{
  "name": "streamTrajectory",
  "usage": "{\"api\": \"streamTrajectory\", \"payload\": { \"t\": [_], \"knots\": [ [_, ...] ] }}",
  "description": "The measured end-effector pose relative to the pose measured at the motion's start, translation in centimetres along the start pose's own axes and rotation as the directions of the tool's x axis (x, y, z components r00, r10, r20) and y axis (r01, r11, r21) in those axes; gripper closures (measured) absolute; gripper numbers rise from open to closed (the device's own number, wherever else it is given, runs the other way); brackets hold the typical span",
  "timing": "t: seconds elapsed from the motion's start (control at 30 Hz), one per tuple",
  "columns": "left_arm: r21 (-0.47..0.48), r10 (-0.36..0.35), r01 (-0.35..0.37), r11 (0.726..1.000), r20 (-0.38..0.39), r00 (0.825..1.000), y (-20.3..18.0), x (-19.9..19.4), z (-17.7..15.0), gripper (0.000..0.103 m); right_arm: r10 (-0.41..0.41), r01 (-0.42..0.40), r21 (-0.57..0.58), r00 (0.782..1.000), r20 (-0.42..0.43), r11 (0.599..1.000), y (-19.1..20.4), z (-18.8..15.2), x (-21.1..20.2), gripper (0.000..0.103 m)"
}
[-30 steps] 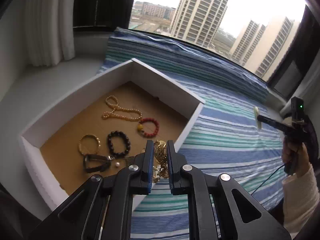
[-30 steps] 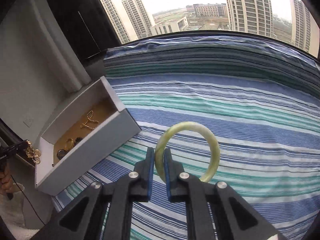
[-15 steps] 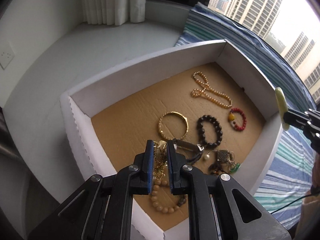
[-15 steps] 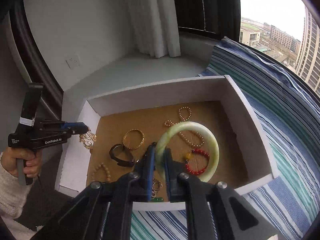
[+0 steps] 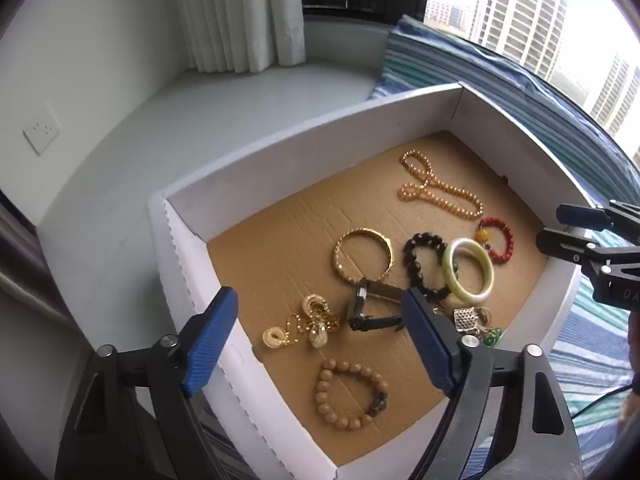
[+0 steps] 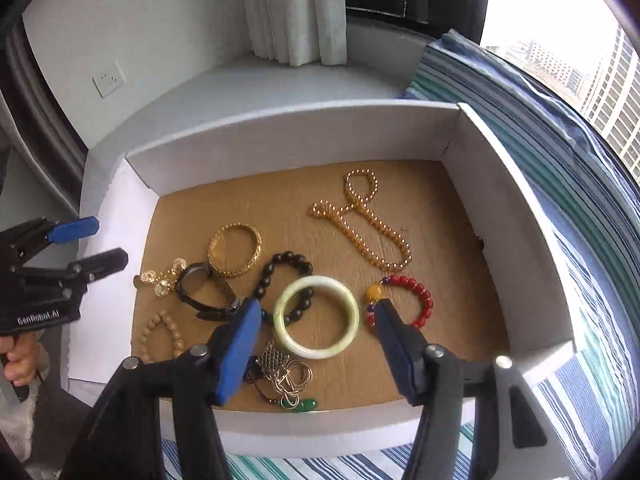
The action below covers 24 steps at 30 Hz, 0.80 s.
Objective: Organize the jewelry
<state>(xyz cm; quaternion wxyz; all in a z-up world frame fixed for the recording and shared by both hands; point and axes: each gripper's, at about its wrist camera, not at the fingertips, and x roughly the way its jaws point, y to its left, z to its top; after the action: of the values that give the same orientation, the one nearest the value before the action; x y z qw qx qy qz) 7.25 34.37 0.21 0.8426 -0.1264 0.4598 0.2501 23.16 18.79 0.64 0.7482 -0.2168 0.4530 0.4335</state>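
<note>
A white cardboard box (image 5: pixel 320 128) (image 6: pixel 280 120) with a brown floor holds the jewelry. My left gripper (image 5: pixel 316 336) (image 6: pixel 106 242) hovers over the box's near-left corner, its jaws opening. A gold chain ornament (image 5: pixel 308 326) (image 6: pixel 164 278) lies loose on the floor below them. My right gripper (image 6: pixel 316 340) (image 5: pixel 550 226) is over the box's other side, jaws opening too. A pale green jade bangle (image 6: pixel 318 282) (image 5: pixel 489 280) lies flat beneath them, free of the pads, overlapping a dark bead bracelet (image 6: pixel 288 260).
Also in the box are a gold bead necklace (image 5: pixel 440 196), red bead bracelet (image 5: pixel 504 240), gold bangle (image 5: pixel 364 256), black watch (image 5: pixel 372 308), tan bead bracelet (image 5: pixel 348 396) and silver pendant (image 6: pixel 276 360). A striped bedspread (image 6: pixel 560 160) borders the box, a white sill (image 5: pixel 200 112) behind.
Both grippers went from shut to open. The gold ornament dropped from the left one and the jade bangle from the right one onto the box floor. The right gripper swung from the bed to the box.
</note>
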Motion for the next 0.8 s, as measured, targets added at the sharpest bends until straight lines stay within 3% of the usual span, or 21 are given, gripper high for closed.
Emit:
{"api": "streamTrajectory", "payload": {
  "t": [0.03,0.17,0.23,0.43,0.8],
  "knots": [
    [-0.008,0.019,-0.019,1.000,0.024,1.000,-0.5,-1.0,0.1,0.004,-0.002,0.002,0.014,1.000,0.016,1.000,-0.1,0.3,-0.9,0.042],
    [-0.081,0.075,-0.066,0.995,0.115,0.991,-2.1,-5.1,0.0,0.002,-0.007,0.005,0.029,0.997,0.072,1.000,0.3,0.7,-4.2,0.042],
    [-0.115,0.091,-0.074,0.991,0.151,0.984,-2.7,-6.8,-0.3,0.002,-0.027,0.026,0.010,0.995,0.097,1.000,1.1,0.5,-5.7,0.027],
    [-0.147,0.169,-0.153,0.977,0.099,0.981,-4.4,-8.9,-1.0,0.002,-0.051,0.050,0.008,0.991,0.124,0.999,1.9,-1.4,-8.1,0.026],
    [-0.180,0.170,-0.153,0.972,0.088,0.981,-5.1,-10.0,-1.6,0.002,-0.121,0.123,-0.012,0.986,0.114,0.992,2.4,-2.5,-8.6,0.026]
  ]
}}
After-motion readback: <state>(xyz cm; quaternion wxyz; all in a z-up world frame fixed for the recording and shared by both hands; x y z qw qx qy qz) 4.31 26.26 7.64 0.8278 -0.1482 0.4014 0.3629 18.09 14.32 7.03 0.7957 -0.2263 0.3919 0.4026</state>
